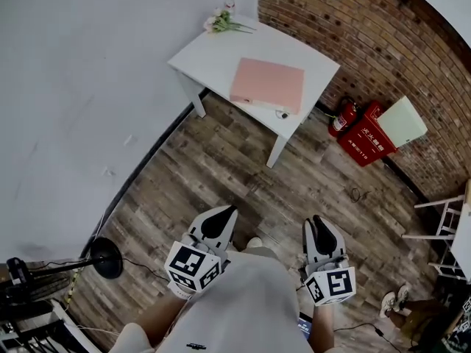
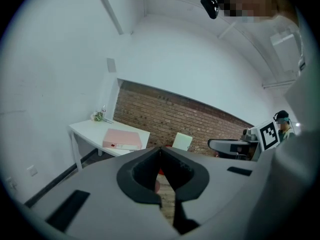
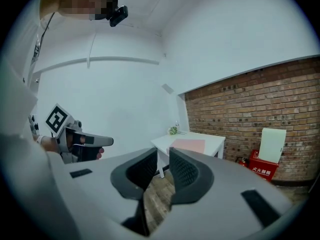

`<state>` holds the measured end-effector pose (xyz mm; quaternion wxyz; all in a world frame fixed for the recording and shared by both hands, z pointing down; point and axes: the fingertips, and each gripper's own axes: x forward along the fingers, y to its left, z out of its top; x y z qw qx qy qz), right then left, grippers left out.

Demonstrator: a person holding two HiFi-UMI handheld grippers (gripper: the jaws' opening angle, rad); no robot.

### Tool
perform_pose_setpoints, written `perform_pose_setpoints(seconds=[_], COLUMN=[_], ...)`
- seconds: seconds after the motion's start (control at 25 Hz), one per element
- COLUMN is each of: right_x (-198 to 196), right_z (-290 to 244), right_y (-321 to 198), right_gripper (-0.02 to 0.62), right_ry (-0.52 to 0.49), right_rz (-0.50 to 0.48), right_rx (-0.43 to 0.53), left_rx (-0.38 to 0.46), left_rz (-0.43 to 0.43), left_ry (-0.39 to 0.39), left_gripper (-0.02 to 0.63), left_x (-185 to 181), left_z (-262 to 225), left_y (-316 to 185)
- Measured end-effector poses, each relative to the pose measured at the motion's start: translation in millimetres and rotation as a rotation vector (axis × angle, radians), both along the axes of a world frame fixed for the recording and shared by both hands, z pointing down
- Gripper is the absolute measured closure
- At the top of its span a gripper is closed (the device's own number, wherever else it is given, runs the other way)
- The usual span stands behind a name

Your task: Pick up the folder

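Note:
A pink folder lies flat on the white table in the far corner, well ahead of both grippers. In the head view my left gripper and right gripper hang close to my body over the wood floor, far from the table. The folder also shows in the left gripper view and the right gripper view. The left gripper has its jaws together and holds nothing. A narrow gap shows between the jaws of the right gripper, with nothing in it.
A bunch of flowers lies at the table's far corner. By the brick wall stand a fire extinguisher, a red box and a pale green board. A black stand is at the lower left, a white rack at the right.

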<state>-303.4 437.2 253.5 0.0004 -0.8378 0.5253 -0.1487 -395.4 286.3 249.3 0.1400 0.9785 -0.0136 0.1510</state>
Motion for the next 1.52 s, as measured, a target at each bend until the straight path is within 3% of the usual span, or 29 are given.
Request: perform_pose_setpoints(seconds=[0.36, 0.56, 0.84, 1.04, 1.52], right_x=[19.3, 41.1, 76.7, 119.0, 232.6], right_z=[1.1, -2.5, 11.2, 10.6, -10.8], right_y=[28.6, 20.3, -10.0, -47.1, -148.3], right_gripper=[0.525, 0.525, 0.525, 0.525, 0.525], right_ry=[-0.016, -0.046, -0.055, -0.093, -0.064], right_rz=[-0.005, 0.005, -0.043, -0.043, -0.053], right_rx=[0.017, 0.045, 0.002, 0.033, 0.029], left_rx=[-0.088, -0.092, -0.119, -0.117, -0.149], left_rz=[0.019, 0.052, 0.031, 0.028, 0.029], left_ry=[-0.005, -0.01, -0.032, -0.029, -0.019], left_gripper=[0.584, 0.584, 0.584, 0.584, 0.584], left_x=[20.8, 44.3, 87.9, 132.8, 246.1], left_z=[20.0, 24.7, 39.5, 39.4, 29.7], left_y=[52.8, 52.6, 22.9, -9.6, -103.3])
